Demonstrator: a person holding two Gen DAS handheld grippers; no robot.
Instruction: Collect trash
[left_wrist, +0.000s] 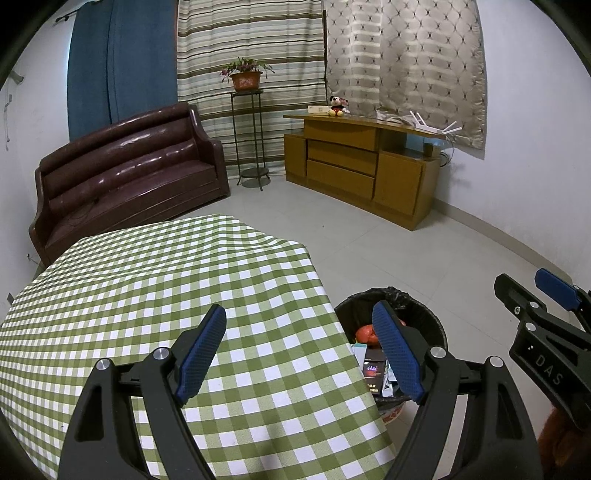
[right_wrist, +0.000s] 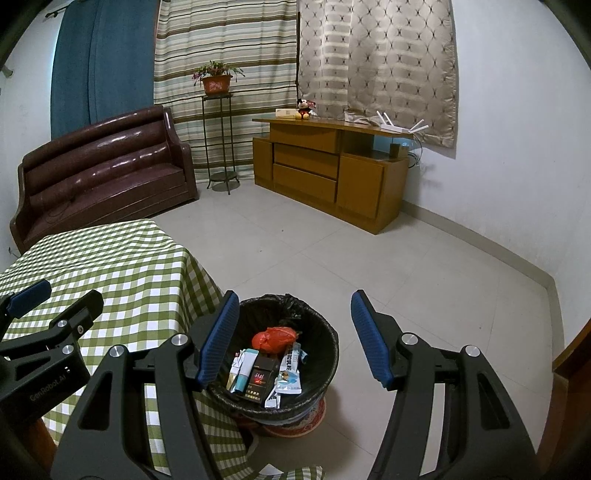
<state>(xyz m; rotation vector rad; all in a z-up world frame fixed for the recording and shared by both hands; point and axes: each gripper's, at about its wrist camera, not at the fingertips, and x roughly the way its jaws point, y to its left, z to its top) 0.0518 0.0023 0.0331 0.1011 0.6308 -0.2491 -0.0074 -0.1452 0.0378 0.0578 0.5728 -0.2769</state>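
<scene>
A black-lined trash bin (right_wrist: 325, 347) stands on the floor beside the table, and also shows in the left wrist view (left_wrist: 432, 317). It holds an orange bag (right_wrist: 275, 338), a dark cigarette box (right_wrist: 260, 378), white and blue wrappers (right_wrist: 291, 369) and a small carton (right_wrist: 242, 376). My right gripper (right_wrist: 295, 339) is open and empty above the bin. My left gripper (left_wrist: 301, 352) is open and empty over the table's right edge, next to the bin. The table (left_wrist: 147, 288) has a green checked cloth.
A brown leather sofa (left_wrist: 125, 173) stands behind the table. A plant stand (left_wrist: 249, 140) with a potted plant and a wooden cabinet (left_wrist: 362, 166) line the back wall. Grey tiled floor (right_wrist: 369, 258) lies beyond the bin.
</scene>
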